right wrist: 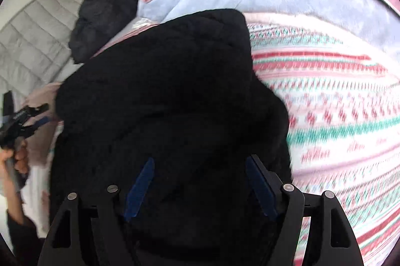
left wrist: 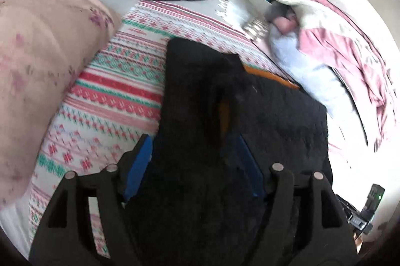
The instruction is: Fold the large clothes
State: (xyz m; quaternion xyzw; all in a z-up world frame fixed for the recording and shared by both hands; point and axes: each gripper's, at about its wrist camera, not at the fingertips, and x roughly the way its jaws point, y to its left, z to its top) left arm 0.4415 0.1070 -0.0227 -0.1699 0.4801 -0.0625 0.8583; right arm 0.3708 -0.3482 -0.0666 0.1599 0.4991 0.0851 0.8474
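Black fleece [left wrist: 200,116] on the striped blanket [left wrist: 112,91], both grippers over it with jaws apart.

The fleece lies bunched in the middle of the bed, between the floral pillow [left wrist: 42,66] and the pale blue and pink bedding [left wrist: 312,71], an orange lining [left wrist: 272,77] showing at one edge. The left gripper [left wrist: 197,166] and right gripper [right wrist: 200,181] each straddle thick dark pile; whether any pad presses on it I cannot tell (the cloth hides the gaps). It looks soft, bulky and limp, likely fairly light but prone to sag and slump, not slippery. My judgement: pinch a single layer at a hem or shoulder corner, one gripper to each side, since a grab mid-bulk would gather several layers.
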